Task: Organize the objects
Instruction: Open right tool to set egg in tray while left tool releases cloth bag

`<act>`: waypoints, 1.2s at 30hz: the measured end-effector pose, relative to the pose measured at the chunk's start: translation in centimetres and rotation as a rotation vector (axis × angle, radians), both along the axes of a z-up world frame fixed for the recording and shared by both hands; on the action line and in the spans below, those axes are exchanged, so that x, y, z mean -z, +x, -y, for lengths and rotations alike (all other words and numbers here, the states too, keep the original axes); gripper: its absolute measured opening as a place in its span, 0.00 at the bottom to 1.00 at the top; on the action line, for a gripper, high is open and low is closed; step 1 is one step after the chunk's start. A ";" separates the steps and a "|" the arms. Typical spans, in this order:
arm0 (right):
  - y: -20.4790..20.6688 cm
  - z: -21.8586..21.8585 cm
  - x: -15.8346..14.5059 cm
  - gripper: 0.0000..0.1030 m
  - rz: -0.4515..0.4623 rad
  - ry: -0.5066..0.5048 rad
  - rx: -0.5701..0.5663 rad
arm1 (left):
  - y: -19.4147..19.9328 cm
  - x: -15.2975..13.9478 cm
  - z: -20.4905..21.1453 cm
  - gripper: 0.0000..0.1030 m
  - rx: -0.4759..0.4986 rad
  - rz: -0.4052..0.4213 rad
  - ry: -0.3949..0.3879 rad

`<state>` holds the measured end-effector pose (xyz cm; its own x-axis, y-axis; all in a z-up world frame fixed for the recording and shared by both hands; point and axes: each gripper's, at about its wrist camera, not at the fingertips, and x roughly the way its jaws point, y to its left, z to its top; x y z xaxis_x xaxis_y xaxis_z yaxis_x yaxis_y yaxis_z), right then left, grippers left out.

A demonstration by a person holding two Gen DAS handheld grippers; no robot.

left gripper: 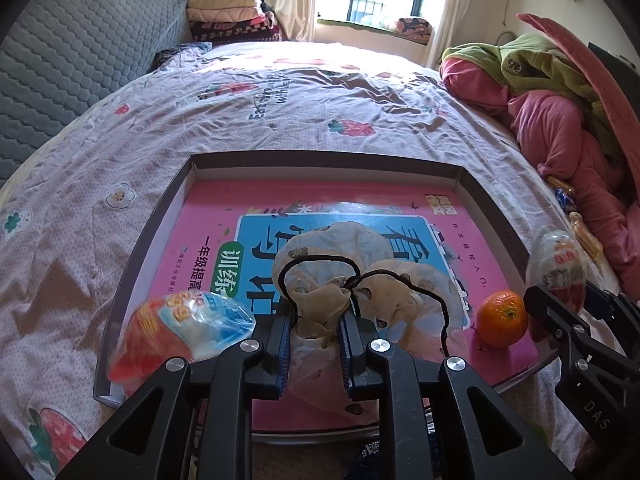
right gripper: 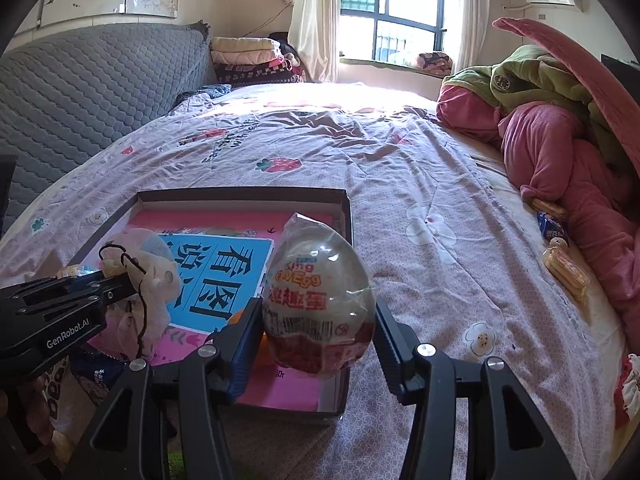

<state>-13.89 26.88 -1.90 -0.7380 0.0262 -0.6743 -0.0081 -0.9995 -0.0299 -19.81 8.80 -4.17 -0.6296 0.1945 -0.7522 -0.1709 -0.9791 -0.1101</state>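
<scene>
A shallow cardboard box (left gripper: 328,157) lies on the bed with a pink book (left gripper: 208,216) flat inside. My left gripper (left gripper: 314,330) is shut on a cream drawstring pouch (left gripper: 320,304) with black cords, over the book. An egg-shaped snack pack (left gripper: 176,328) lies at the box's near left and an orange (left gripper: 502,318) at its near right. My right gripper (right gripper: 318,320) is shut on a plastic-wrapped toy egg (right gripper: 320,304) above the box's right edge (right gripper: 347,216). It shows in the left wrist view (left gripper: 560,292) with the egg (left gripper: 556,264).
The flowered bedsheet (right gripper: 420,184) spreads beyond the box. A pile of pink and green bedding (right gripper: 560,128) sits at the right, with biscuit packs (right gripper: 566,268) and a blue wrapper (right gripper: 552,228) beside it. A grey quilted headboard (right gripper: 80,96) stands at left, folded blankets (right gripper: 248,60) behind.
</scene>
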 end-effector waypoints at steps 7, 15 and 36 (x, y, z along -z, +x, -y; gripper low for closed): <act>-0.1 0.1 0.4 0.52 0.012 -0.016 0.002 | -0.1 0.3 0.3 0.22 -0.001 0.012 -0.002; 0.0 -0.1 0.4 0.52 0.011 -0.025 0.011 | 0.0 0.4 0.0 0.23 0.010 0.023 0.001; -1.1 0.8 0.3 0.53 0.002 0.007 0.063 | 0.2 0.5 -0.2 0.48 0.017 0.033 -0.011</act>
<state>-14.96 26.05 -2.18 -0.7331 0.0772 -0.6757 -0.0713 -0.9968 -0.0366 -19.58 8.98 -4.64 -0.6013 0.1962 -0.7746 -0.1839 -0.9773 -0.1047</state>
